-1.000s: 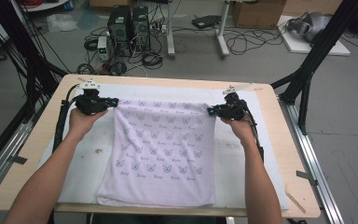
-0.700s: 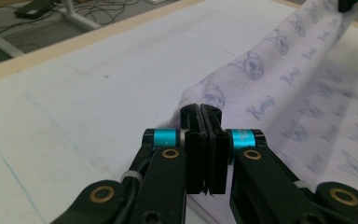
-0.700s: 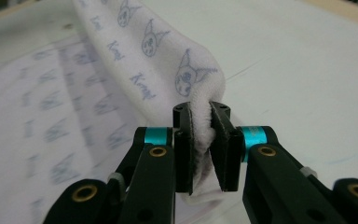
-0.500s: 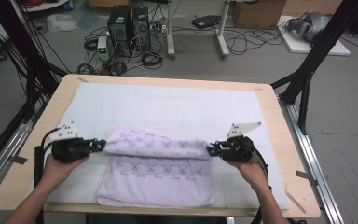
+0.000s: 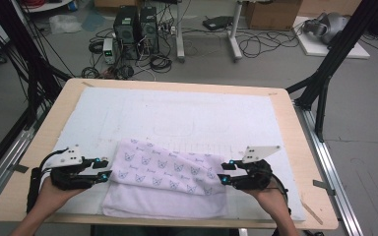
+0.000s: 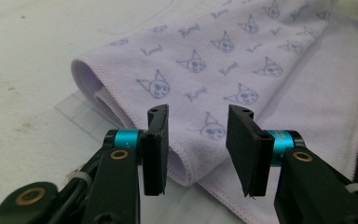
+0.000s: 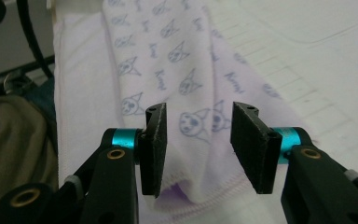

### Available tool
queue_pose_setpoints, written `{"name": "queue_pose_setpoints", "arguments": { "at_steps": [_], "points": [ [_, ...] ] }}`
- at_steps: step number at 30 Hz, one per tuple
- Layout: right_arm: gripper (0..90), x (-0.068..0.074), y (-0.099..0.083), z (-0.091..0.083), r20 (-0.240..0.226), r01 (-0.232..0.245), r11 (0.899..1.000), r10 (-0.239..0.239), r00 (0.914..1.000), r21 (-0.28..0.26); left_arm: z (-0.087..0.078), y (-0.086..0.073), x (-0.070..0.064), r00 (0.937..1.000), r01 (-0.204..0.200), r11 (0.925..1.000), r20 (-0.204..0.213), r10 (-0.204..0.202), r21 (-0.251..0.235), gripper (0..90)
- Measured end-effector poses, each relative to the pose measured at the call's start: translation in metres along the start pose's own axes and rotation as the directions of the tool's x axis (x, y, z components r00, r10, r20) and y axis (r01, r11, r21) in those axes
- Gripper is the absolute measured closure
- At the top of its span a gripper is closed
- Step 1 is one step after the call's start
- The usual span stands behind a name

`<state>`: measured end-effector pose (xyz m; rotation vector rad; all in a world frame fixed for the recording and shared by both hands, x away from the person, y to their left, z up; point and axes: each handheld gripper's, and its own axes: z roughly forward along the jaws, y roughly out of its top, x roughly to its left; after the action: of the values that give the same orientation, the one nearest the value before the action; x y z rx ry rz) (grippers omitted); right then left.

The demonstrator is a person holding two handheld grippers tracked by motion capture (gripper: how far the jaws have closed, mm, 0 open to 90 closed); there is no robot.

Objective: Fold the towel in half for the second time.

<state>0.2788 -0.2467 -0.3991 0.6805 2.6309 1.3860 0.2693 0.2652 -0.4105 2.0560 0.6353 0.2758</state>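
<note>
White mat (image 5: 177, 113) covers the table. Folded lilac towel (image 5: 165, 172) lies between my left gripper (image 5: 103, 169) and right gripper (image 5: 222, 173). Both jaw pairs stand apart, gripping nothing.

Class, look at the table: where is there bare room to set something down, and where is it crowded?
Free: the white mat beyond the folded lilac cat-print towel, up to the wooden table's far edge. Crowded: the near edge, where the towel lies between the open left gripper and right gripper.

Towel (image 5: 165, 169) now folded toward the near edge, both tools apparently unclamped.
</note>
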Motion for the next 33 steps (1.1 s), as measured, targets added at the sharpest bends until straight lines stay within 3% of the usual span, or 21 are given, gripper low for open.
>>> {"name": "queue_pose_setpoints", "arguments": {
  "at_steps": [3, 6, 9, 12, 19, 22, 24, 27, 30, 33],
  "points": [
    [55.5, 0.002, -0.004, 0.019, -0.026, 0.003, 0.999, -0.001, 0.9997, 0.047, 0.012, -0.002, 0.005, 1.0, 0.001, 0.9995, -0.002, -0.001, 0.031, 59.5],
    [55.9, 0.0, -0.01, 0.035, -0.02, 0.002, 0.995, 0.0, 0.9998, 0.101, 0.024, -0.002, 0.009, 1.0, 0.009, 0.9985, -0.004, -0.008, 0.054, 62.0],
    [68.7, -0.002, -0.015, 0.041, -0.022, -0.006, 0.99, 0.009, 0.9997, 0.143, 0.036, -0.003, 0.008, 0.9996, -0.004, 0.9949, 0.028, 0.002, 0.101, 86.2],
    [77.8, -0.004, -0.015, 0.036, -0.037, 0.002, 0.992, 0.003, 0.9993, 0.128, 0.032, -0.004, 0.0, 0.9993, -0.019, 0.996, 0.035, 0.016, 0.087, 88.1],
    [76.3, 0.008, -0.003, 0.01, -0.038, 0.044, 0.998, -0.042, 0.9984, 0.053, -0.019, -0.006, -0.025, 0.9979, -0.043, 0.9989, 0.049, 0.042, 0.019, 88.0],
    [67.7, 0.012, 0.002, -0.003, -0.004, 0.044, 0.999, -0.044, 0.999, 0.016, -0.024, -0.003, -0.03, 0.9964, -0.061, 0.9981, 0.059, 0.061, 0.006, 80.4],
    [64.9, 0.014, 0.004, -0.007, 0.01, 0.048, 0.999, -0.048, 0.9988, 0.0, -0.019, 0.003, -0.03, 0.9973, -0.059, 0.9982, 0.045, 0.059, 0.003, 67.7],
    [63.9, 0.017, 0.004, 0.0, -0.002, 0.051, 0.999, -0.051, 0.9987, 0.007, -0.006, 0.011, -0.025, 0.9969, -0.064, 0.9979, 0.046, 0.064, -0.011, 64.5],
    [62.2, 0.016, -0.002, 0.017, -0.01, 0.058, 0.997, -0.057, 0.9983, 0.058, 0.015, 0.014, -0.017, 0.9971, -0.069, 0.9973, 0.032, 0.069, 0.024, 64.7],
    [61.6, 0.011, -0.011, 0.032, -0.004, 0.041, 0.995, -0.041, 0.9991, 0.091, 0.036, 0.01, -0.007, 0.9984, -0.055, 0.9936, 0.019, 0.054, 0.098, 63.2]
  ]
}}
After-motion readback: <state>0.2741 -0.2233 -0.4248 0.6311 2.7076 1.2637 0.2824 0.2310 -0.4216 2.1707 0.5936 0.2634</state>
